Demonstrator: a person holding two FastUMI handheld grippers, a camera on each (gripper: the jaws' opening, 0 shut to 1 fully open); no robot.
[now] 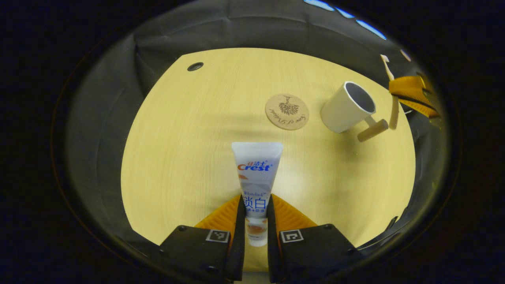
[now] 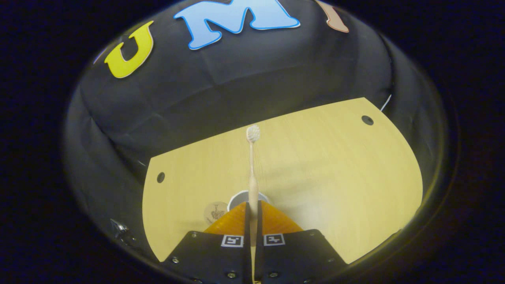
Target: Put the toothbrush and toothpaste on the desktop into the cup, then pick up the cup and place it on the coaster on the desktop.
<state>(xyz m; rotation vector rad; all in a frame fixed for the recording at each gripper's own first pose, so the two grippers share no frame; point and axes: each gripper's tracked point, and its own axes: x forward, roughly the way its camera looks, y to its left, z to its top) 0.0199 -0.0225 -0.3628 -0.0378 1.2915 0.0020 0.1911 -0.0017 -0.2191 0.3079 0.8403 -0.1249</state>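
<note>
The right tool [image 2: 253, 221] is closed on the toothbrush [image 2: 252, 173], both fingers pressing on the handle. The brush stands out straight along the fingers, bristles at the far end, so its long axis is the same as the tool's axis. The cup [image 2: 247, 196] lies directly below and in front of this tool — in the right gripper view its white rim shows just beyond the fingertips, with the brush handle crossing over it. In the left gripper view the brush [image 1: 393, 106] hangs just beside the cup's handle, on the far side from the coaster; whether it is already over the mouth of the cup [image 1: 347, 107] I cannot tell. I judge that the coming move turns on this: the handle end must come over the opening and go down inside.

The left tool [image 1: 255, 227] is closed on the toothpaste [image 1: 256, 177], gripping the tube near its cap end; the flat end points away from it, over the worktop [image 1: 189, 157]. The cup is well to the right of this tube, and the coaster [image 1: 287, 111] lies between them, near the cup but apart from it. So the right tool is much nearer to the cup.

Count: one toothbrush, one toothpaste, one cup, one coaster — nothing is in the cup yet, as far as I see.
</note>
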